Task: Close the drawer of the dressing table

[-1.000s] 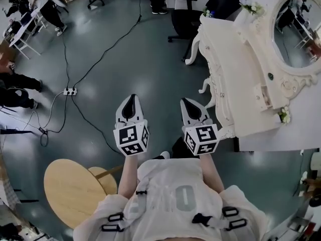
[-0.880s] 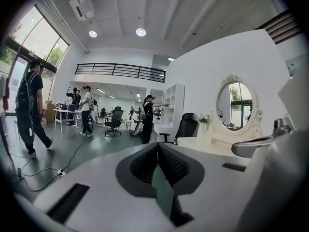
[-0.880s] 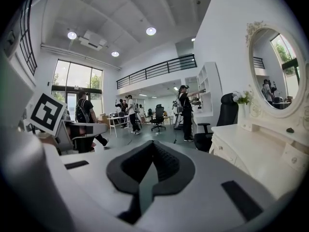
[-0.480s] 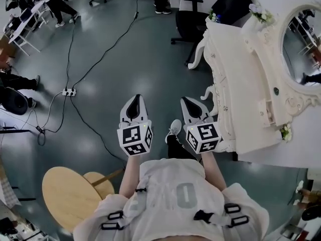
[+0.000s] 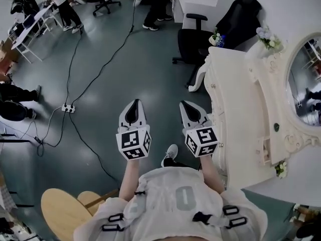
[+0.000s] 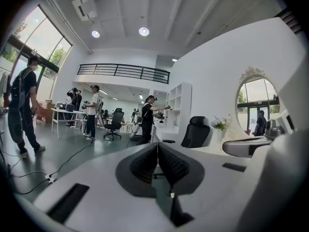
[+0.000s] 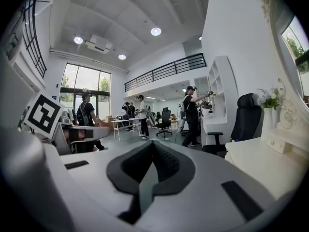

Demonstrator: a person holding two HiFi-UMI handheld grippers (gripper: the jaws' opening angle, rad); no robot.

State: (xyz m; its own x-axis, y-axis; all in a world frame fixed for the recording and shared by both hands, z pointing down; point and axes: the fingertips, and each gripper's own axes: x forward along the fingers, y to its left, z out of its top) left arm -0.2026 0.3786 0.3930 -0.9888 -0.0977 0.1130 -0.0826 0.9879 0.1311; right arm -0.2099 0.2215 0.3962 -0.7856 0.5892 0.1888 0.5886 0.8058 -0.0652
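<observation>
The white dressing table (image 5: 241, 99) with its oval mirror (image 5: 306, 84) stands at the right of the head view. Its drawer front (image 5: 216, 109) faces left, and I cannot tell whether a drawer stands out. My right gripper (image 5: 189, 110) hangs level just left of that front, shut and empty. My left gripper (image 5: 133, 112) is beside it over the floor, also shut with nothing in it. In the left gripper view the pads (image 6: 157, 146) meet, with the mirror (image 6: 255, 100) at the right. The right gripper view shows its pads (image 7: 154, 146) together and the table top (image 7: 270, 163) at the right.
A black office chair (image 5: 200, 39) stands ahead at the table's far end, next to a flower pot (image 5: 216, 38). Cables (image 5: 85, 79) and a power strip (image 5: 68, 108) lie on the floor at left. A round wooden stool (image 5: 62, 212) is behind me at left. People stand at desks beyond.
I have walked forward along the table's front with both grippers held side by side. The table now lies closer to my right gripper. Both stay shut.
</observation>
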